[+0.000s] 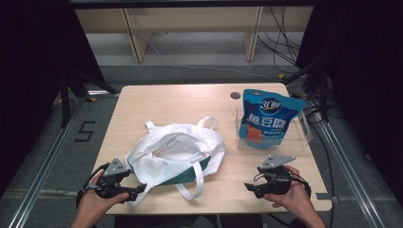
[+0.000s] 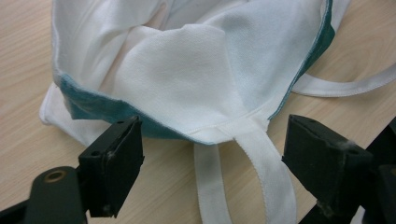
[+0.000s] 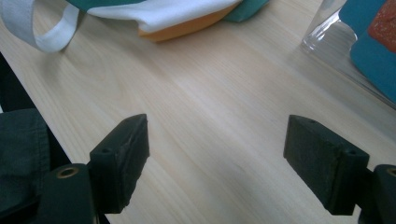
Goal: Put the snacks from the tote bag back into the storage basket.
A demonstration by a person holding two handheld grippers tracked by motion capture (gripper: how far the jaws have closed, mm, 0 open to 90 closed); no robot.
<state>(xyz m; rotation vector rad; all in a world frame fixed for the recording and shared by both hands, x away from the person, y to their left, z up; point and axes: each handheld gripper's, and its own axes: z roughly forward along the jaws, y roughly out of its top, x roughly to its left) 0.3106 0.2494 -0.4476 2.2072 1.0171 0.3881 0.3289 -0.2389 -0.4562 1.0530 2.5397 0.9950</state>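
Currently both grippers have fingers wide apart, nothing held. Left gripper [image 1: 135, 189] sits at the tote [image 1: 177, 152] strap [image 2: 261, 168], mid-tabletop [image 1: 180, 102]; right gripper [image 1: 251, 187] hovers over bare wood near the pouch [image 1: 266, 118].

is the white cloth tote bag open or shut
Open: the white cloth tote bag lies flat on the wooden table with its mouth spread, inner lining showing.

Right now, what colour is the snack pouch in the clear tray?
Blue snack pouch, clearest in the high view.
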